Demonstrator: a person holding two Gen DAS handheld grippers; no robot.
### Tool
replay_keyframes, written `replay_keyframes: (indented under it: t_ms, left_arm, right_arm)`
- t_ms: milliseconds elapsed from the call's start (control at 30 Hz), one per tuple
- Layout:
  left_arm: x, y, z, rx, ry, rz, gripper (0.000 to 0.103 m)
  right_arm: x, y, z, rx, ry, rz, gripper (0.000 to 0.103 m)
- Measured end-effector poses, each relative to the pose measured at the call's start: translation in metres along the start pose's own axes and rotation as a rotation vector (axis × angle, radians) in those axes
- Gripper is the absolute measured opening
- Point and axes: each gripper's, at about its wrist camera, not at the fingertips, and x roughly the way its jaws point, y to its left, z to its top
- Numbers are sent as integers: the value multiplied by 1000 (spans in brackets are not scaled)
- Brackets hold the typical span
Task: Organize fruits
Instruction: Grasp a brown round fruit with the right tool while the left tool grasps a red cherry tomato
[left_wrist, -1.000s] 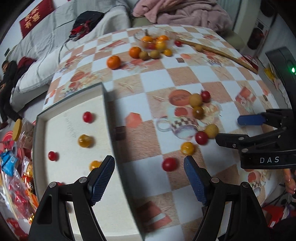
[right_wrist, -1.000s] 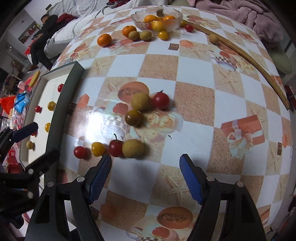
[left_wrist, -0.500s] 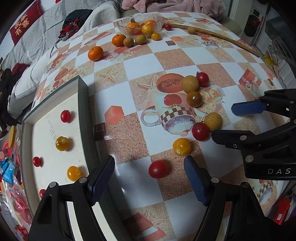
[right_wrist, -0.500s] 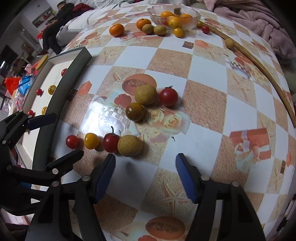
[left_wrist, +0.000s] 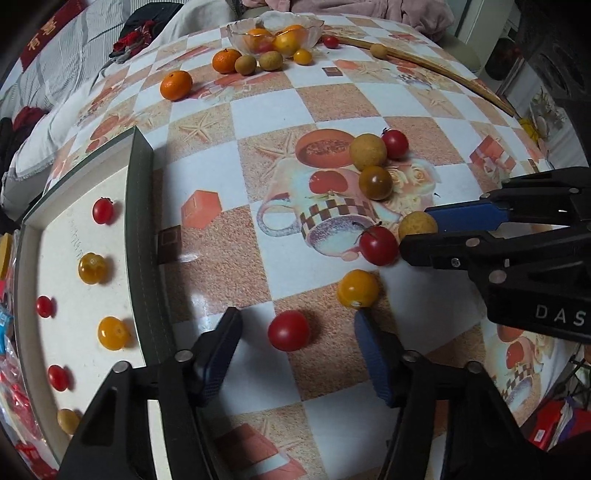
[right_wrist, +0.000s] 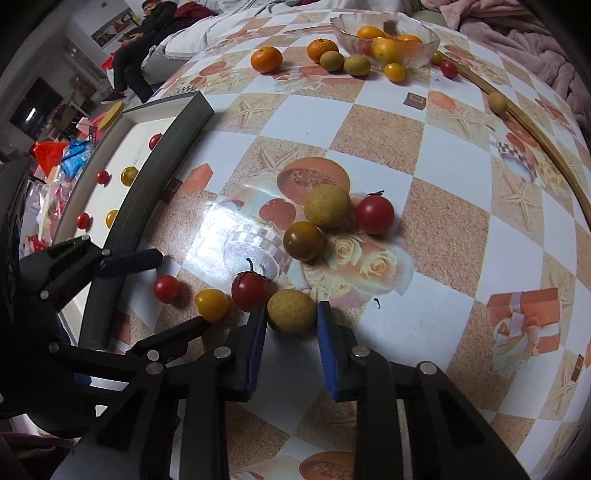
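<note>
- Right gripper (right_wrist: 291, 321): we've got its jaws just closed in on the tan longan (right_wrist: 291, 311), pads at both sides (contact looks made).
- Left gripper (left_wrist: 297, 343): jaws just narrowing, still apart, red tomato (left_wrist: 289, 330) btwn them, untouched.
- Yellow tomato (left_wrist: 358, 288) just past left's right pad; tray (left_wrist: 142, 236) to its left.

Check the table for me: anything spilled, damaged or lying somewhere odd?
Nothing looks spilled or damaged. One oddity: a tan round fruit sits alone against the long wooden stick near the table's far edge, away from the glass bowl and the tray.
</note>
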Motion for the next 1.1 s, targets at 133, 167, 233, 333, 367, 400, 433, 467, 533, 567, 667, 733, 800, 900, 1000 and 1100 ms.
replay_keyframes:
  t_ms: [133,167,233,333,367,400,433,467,533,567,667,733,800,900,1000,1100]
  left_arm:
    - [-4,0,-1,-15,6,-54,25]
    - [-5,2,-1,-31,13,-68,22]
    - [-6,11,0,-77,22,-100,22]
    - [-10,20,-2,-131,23,-129,22]
    - [-12,22,-2,-141,21,-135,22]
    - [-14,24,-3,-151,19,-142,22]
    - [-15,26,-3,-156,19,-144,22]
    - [-16,27,-3,-157,19,-145,22]
    - [-16,28,-3,-154,19,-144,22]
    - [-16,28,-4,-153,21,-143,22]
    - [-12,27,-2,-152,28,-133,22]
    - [-9,27,-3,-155,39,-137,22]
    - [-6,23,-5,-141,42,-113,23]
    - [-6,12,-5,-84,22,-72,23]
    - [-6,13,-5,-88,19,-76,22]
    - [-8,20,-5,-135,20,-111,22]
  right_arm:
    - [-7,-4,-5,40,-7,4,30]
    - [-9,-4,-6,50,-9,3,30]
    - [-11,-4,-7,67,-11,4,30]
    - [-18,-6,-10,94,-17,8,30]
    - [-20,-6,-11,105,-20,9,30]
    - [-21,-7,-12,114,-21,11,30]
    - [-23,-8,-13,128,-22,16,30]
    - [-23,-8,-14,141,-22,20,30]
    - [-24,-9,-14,161,-22,25,30]
    - [-25,-9,-15,169,-23,26,30]
    - [-25,-10,-15,181,-22,25,30]
    - [-25,-11,-16,186,-18,26,30]
    - [-25,-11,-17,186,-15,24,30]
    - [-24,-10,-18,188,-11,22,30]
    - [-23,-9,-19,190,-8,22,30]
    - [-24,-6,-17,190,-12,23,30]
